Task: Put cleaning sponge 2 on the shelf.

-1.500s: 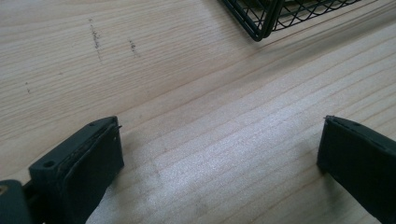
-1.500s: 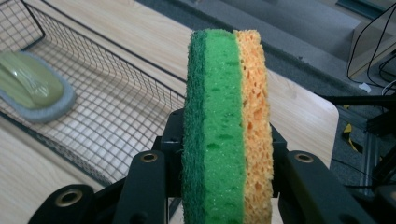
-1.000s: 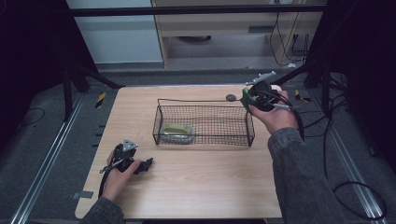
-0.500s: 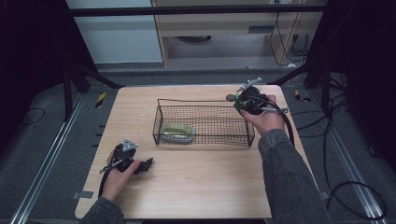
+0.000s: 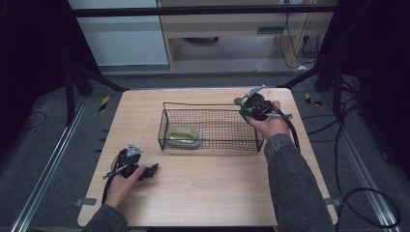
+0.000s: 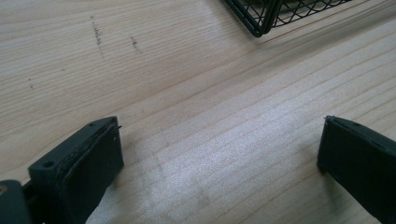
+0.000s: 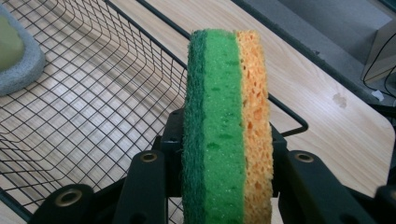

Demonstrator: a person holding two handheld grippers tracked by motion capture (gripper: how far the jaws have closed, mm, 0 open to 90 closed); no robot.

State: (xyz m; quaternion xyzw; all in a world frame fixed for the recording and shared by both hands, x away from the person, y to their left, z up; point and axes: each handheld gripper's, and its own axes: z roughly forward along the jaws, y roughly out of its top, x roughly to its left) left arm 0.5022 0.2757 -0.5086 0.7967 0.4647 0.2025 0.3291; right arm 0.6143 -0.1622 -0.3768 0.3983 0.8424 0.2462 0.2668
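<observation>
1. Down and toward the basket: that is where the right gripper (image 5: 252,107) has gone since the earlier high views. A second ago the hand was held higher, off the basket's far right corner; now it sits low at that corner, right by the rim.

2. Its jaws are clamped on a sponge (image 7: 227,126), green scouring layer on one side and yellow foam on the other. The sponge stands on edge between the pads, pinched flat across its thickness. That grip looks the same as before; only the hand's place has changed.

3. From the right gripper view, the sponge is poised over the wire basket (image 5: 211,128), with the mesh floor below and to one side and the rim passing behind it. I cannot tell whether it is already inside the rim or just above it.

4. Inside the basket, at the left end, lies another sponge (image 5: 184,137), pale green on a grey base. It has not shifted.

5. Nothing has changed with the left gripper (image 5: 153,170). It rests on the wooden table (image 5: 208,193) near the front left, jaws spread wide with bare wood between them.

6. My reading: the sponge is being lowered to join the other one, and the release has not yet come.
</observation>
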